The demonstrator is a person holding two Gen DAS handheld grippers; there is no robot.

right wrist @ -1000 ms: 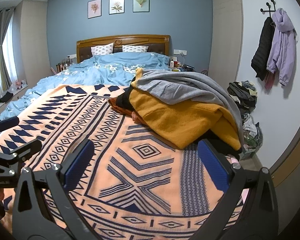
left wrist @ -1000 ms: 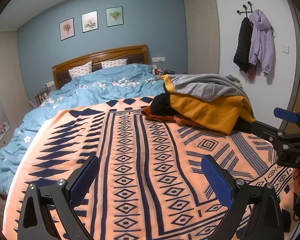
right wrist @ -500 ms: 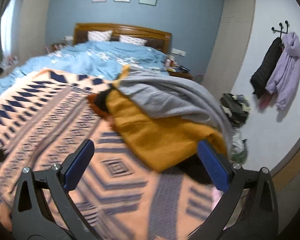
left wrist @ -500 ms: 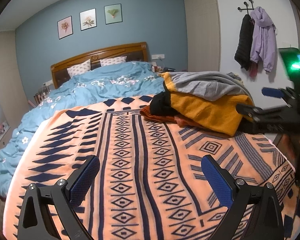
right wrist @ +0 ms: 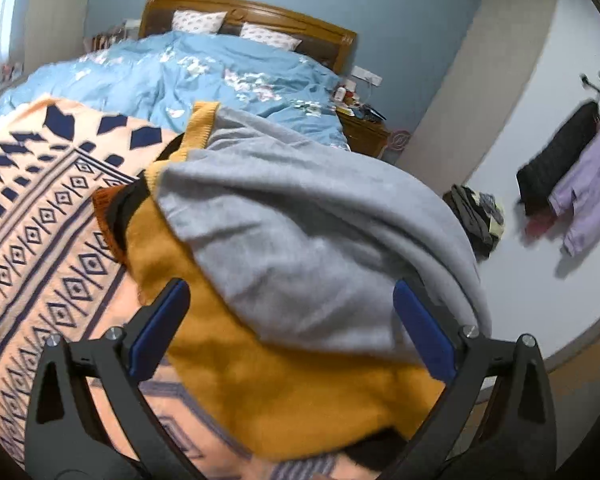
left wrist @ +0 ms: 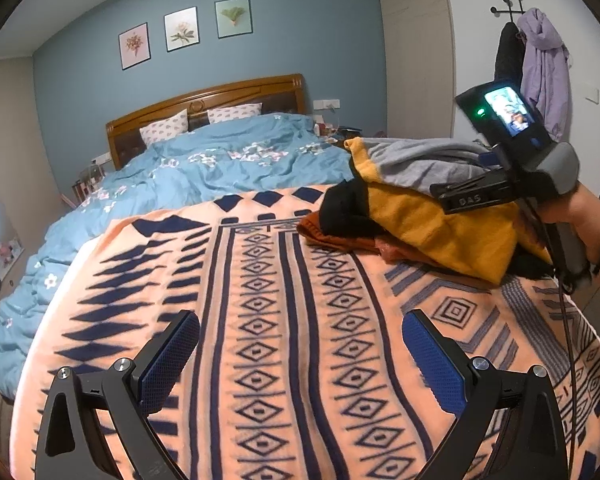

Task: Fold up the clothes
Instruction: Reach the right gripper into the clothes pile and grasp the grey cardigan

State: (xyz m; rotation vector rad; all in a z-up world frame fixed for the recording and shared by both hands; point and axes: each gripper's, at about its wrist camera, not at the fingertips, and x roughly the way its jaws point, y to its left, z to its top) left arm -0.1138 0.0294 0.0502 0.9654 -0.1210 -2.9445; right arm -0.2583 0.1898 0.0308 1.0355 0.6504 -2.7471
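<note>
Both grippers have their blue pads wide apart and hold nothing. Right gripper (right wrist: 288, 328) hangs over the clothes pile, with a grey sweater (right wrist: 308, 236) lying on top of a mustard yellow sweater (right wrist: 284, 384) between its fingers. A black garment (right wrist: 126, 210) and a rust orange one (right wrist: 104, 204) peek out at the pile's left edge. Left gripper (left wrist: 300, 360) floats above the bare orange and navy patterned blanket (left wrist: 284, 320), well apart from the pile. From the left wrist view, a hand (left wrist: 580, 216) grips the right tool just in front of the pile. Behind the blanket lies a rumpled blue flowered duvet (left wrist: 204, 172), two pillows (left wrist: 164, 132) and a wooden headboard (left wrist: 204, 100). On the right wall hang a black coat (right wrist: 556, 164) and a purple jacket (right wrist: 592, 184), with more clothes heaped on the floor (right wrist: 476, 216) below.
</note>
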